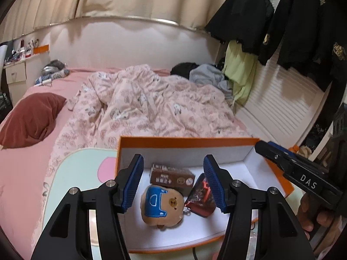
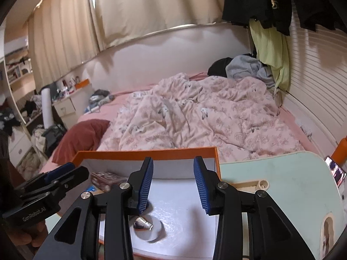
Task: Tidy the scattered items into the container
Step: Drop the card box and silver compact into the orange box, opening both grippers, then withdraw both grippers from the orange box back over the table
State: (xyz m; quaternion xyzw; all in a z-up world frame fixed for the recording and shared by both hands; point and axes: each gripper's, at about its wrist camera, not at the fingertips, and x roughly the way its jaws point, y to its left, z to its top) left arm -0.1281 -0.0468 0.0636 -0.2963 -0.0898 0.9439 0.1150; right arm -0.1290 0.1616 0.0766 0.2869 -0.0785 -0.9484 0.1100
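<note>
An orange box with a white inside (image 1: 186, 139) stands on a pale green lap table. In it lie a brown carton (image 1: 171, 176), a bear plush with a blue patch (image 1: 161, 205) and a dark red packet (image 1: 200, 197). My left gripper (image 1: 173, 183) is open and empty, hovering above these items. The right wrist view shows the same box (image 2: 147, 151) with a white round item and a shiny metal piece (image 2: 148, 227) on its floor. My right gripper (image 2: 173, 187) is open and empty above it. Each gripper shows at the edge of the other's view.
The lap table (image 2: 282, 179) sits on a bed with a pink floral duvet (image 1: 151, 101) and a dark red pillow (image 1: 32, 119). A phone (image 2: 336, 171) lies at the table's right edge. Clothes hang at the right by a slatted wall.
</note>
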